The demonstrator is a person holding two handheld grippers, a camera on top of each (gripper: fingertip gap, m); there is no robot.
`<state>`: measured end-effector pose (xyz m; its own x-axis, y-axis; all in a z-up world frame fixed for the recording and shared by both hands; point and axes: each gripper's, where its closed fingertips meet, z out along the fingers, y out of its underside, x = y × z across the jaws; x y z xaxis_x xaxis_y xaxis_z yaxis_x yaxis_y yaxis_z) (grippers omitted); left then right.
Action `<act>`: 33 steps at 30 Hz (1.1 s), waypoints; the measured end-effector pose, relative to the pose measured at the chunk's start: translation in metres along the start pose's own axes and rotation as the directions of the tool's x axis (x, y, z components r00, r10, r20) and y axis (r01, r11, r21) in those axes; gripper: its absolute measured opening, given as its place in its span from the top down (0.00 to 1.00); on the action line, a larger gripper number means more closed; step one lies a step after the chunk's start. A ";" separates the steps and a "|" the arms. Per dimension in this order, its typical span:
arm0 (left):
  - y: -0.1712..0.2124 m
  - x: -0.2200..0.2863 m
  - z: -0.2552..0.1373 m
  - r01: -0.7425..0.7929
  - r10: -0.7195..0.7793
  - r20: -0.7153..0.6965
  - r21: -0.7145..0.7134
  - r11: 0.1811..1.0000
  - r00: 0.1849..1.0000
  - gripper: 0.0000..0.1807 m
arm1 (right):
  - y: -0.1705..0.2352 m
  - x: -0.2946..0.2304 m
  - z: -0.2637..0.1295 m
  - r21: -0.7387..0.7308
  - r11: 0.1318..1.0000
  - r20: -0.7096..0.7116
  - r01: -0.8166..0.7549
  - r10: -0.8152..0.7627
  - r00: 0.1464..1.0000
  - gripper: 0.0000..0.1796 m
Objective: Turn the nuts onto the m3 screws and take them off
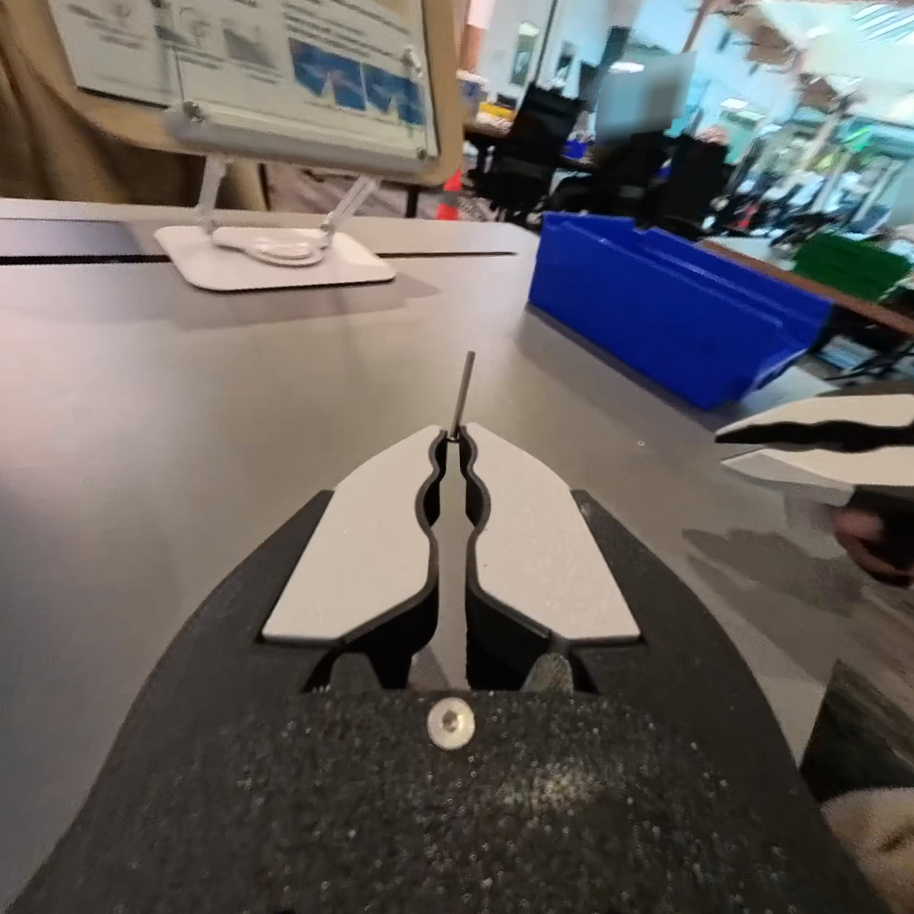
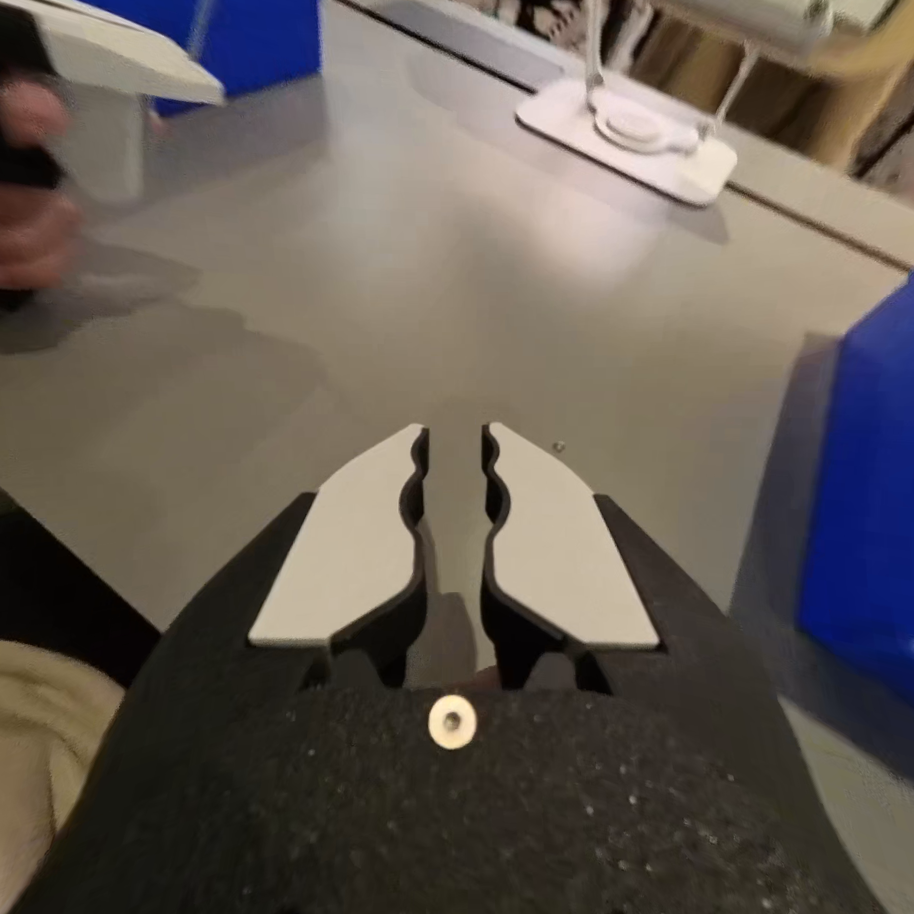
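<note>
My left gripper (image 1: pixel 454 431) is shut on the head end of a thin grey m3 screw (image 1: pixel 462 390), whose shaft sticks forward and up past the fingertips above the grey table (image 1: pixel 198 420). My right gripper (image 2: pixel 455 431) is open and empty, low over the table. A tiny nut (image 2: pixel 559 446) lies on the table just right of its right fingertip; it also shows as a small speck in the left wrist view (image 1: pixel 641 443). The right gripper also shows at the right edge of the left wrist view (image 1: pixel 727 447). The left gripper's fingers (image 2: pixel 148 69) show at the top left of the right wrist view.
A blue plastic bin (image 1: pixel 667 316) stands on the table at the far right and also shows in the right wrist view (image 2: pixel 860 494). A white stand (image 1: pixel 277 257) holding a printed board (image 1: pixel 247 64) stands at the back. A hand (image 2: pixel 29 212) holds the left gripper. The gap from one gripper's tips to the other's is roughly 20 cm.
</note>
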<state>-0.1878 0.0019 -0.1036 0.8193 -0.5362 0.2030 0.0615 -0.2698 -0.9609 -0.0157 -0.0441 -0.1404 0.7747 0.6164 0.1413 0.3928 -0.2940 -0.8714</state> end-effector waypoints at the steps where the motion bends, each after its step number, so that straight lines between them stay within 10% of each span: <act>1: 0.003 -0.003 -0.004 -0.001 0.001 0.052 -0.006 1.000 0.999 0.98 | 0.008 0.002 0.001 -0.021 0.999 -0.017 -0.039 0.039 0.999 0.86; 12: 0.003 0.018 -0.010 -0.180 0.176 0.095 0.038 0.983 0.980 0.98 | 0.083 0.073 -0.047 -0.106 0.948 -0.313 -0.301 0.255 0.915 0.87; 33: 0.005 0.030 -0.009 -0.222 0.221 0.031 0.036 0.974 0.975 0.98 | 0.079 0.068 -0.016 -0.414 0.897 -0.085 -0.153 0.129 0.988 0.92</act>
<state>-0.1682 -0.0227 -0.1011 0.8303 -0.5570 -0.0200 -0.1012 -0.1152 -0.9882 0.0757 -0.0374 -0.1919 0.8583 0.5088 0.0671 0.4393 -0.6607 -0.6087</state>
